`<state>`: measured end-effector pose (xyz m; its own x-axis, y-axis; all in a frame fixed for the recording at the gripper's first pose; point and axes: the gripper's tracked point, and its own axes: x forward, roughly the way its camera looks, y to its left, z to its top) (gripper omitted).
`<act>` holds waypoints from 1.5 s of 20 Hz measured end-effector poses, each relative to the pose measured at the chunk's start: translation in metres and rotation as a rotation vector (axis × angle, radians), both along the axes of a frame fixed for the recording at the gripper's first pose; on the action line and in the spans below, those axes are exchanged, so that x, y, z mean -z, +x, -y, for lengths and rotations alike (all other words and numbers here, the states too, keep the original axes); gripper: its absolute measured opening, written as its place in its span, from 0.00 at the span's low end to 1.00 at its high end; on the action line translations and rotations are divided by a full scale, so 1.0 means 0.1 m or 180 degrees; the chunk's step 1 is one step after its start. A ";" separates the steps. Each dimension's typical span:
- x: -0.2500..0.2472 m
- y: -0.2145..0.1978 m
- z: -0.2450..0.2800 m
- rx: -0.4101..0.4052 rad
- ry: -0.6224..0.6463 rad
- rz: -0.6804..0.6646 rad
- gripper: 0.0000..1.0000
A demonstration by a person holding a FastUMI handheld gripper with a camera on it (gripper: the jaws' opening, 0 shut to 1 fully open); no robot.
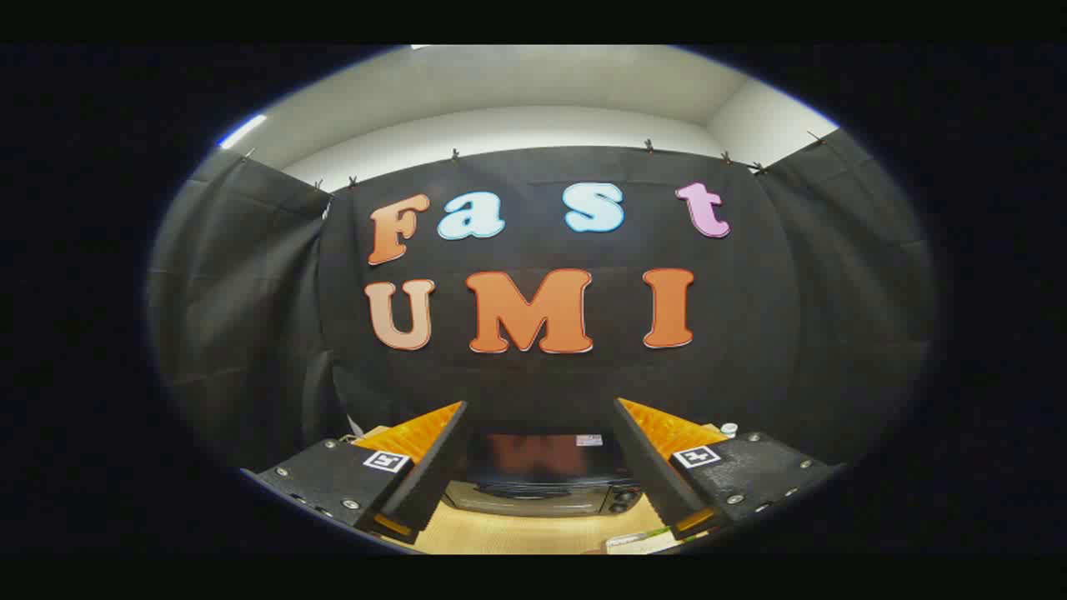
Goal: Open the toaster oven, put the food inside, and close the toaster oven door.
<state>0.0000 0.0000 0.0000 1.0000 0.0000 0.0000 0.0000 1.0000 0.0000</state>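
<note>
Beyond spread, empty tool (pixel 540 467): toaster oven (pixel 542 475) on wooden table (pixel 533 533), door shut, contents hidden.

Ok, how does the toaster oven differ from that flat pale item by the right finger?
The toaster oven stands beyond the open gripper, seen between its fingers; the flat item lies nearer, partly hidden by the right finger. The oven is a bulky box, dark on top; the item is thin and pale with a green edge. Both rest on the wooden table.
</note>
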 end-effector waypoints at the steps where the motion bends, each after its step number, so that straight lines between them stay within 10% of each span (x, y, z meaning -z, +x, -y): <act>1: 0.04 0.03 0.00 -0.0012 0.0013 -0.0022 0.99; 30: 1.55 0.65 -0.26 0.0101 -0.0217 -0.0753 0.99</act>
<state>0.0647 0.0256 -0.1554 0.9717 -0.0396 -0.2330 0.0235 0.9972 -0.0713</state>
